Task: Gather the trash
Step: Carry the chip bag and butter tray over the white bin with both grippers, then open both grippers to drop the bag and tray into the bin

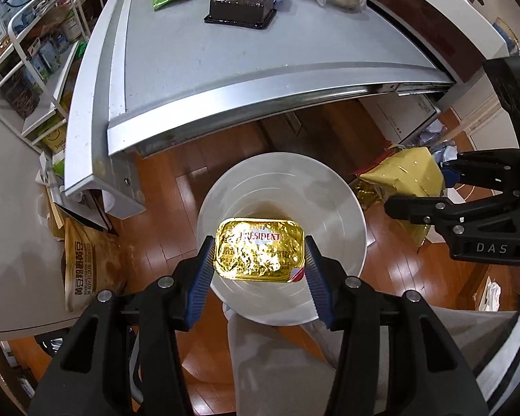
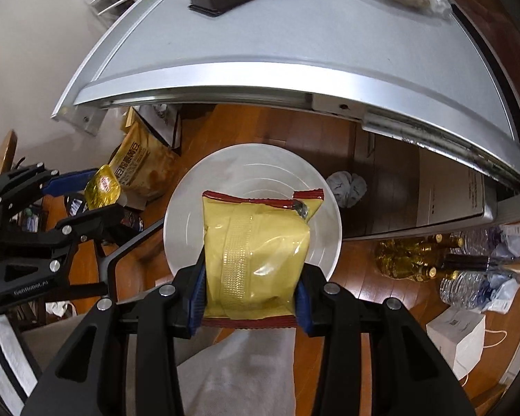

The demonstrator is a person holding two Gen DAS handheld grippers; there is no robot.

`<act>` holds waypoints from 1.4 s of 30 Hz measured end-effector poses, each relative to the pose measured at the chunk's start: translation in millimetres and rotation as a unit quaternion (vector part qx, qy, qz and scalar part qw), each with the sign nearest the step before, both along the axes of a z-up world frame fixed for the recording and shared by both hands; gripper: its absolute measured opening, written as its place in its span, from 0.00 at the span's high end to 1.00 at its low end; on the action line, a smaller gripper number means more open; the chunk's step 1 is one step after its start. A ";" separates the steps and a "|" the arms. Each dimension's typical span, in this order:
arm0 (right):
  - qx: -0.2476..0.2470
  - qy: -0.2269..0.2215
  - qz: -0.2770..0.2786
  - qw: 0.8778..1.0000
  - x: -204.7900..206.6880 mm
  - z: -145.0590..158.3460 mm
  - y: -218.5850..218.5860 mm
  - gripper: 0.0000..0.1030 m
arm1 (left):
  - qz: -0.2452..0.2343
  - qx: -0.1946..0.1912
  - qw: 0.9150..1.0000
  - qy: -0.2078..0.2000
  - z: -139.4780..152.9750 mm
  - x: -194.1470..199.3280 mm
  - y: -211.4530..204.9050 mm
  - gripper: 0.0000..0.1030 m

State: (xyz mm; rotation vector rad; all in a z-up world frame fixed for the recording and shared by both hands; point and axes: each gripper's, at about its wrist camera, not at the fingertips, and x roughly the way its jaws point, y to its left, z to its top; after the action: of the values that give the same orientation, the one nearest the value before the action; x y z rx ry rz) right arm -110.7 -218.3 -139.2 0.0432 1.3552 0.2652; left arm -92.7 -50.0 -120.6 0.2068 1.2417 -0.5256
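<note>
Left gripper (image 1: 260, 260) clamps a crinkled gold-foil butter tub (image 1: 259, 250); right gripper (image 2: 249, 286) clamps a yellow, red-edged packet (image 2: 256, 253), lower edge hidden.

My left gripper (image 1: 260, 260) holds a small gold-foil butter tub (image 1: 259, 250), a rounded rectangle with a crinkled shiny lid printed "PRESIDENT" and a red-and-white peel corner. It sits level between the blue pads, foil up, over the open mouth of the white bin (image 1: 346, 204). My right gripper (image 2: 251, 287) grips a yellow snack bag (image 2: 256, 246) with dark red sealed ends, its back seam facing me and its far end torn at one corner. The bag looks flat and crumpled, pinched across its near end, its far end hanging over the same white bin (image 2: 180, 204) on the wooden floor.
</note>
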 end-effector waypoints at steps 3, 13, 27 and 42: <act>0.001 0.001 -0.006 1.000 1.2 -1.7 -0.4 0.61 | 0.001 0.003 1.000 -0.001 -1.9 -0.4 -0.7 0.50; 0.003 0.002 -0.021 1.000 -1.4 0.0 -3.9 0.61 | 0.006 0.008 1.000 -0.002 -5.5 -1.2 -1.4 0.50; 0.003 -0.001 -0.021 1.000 -1.9 1.8 -2.9 0.61 | 0.006 0.013 1.000 -0.008 -5.3 -3.4 -4.1 0.50; 0.010 -0.004 -0.018 1.000 2.3 2.7 -1.4 0.61 | 0.004 0.013 1.000 -0.013 -2.3 -5.4 -5.5 0.50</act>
State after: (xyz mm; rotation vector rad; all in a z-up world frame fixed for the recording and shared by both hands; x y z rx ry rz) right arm -108.4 -219.7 -136.5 0.0832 1.3421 0.2493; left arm -98.1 -55.4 -122.8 0.2303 1.2245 -0.4981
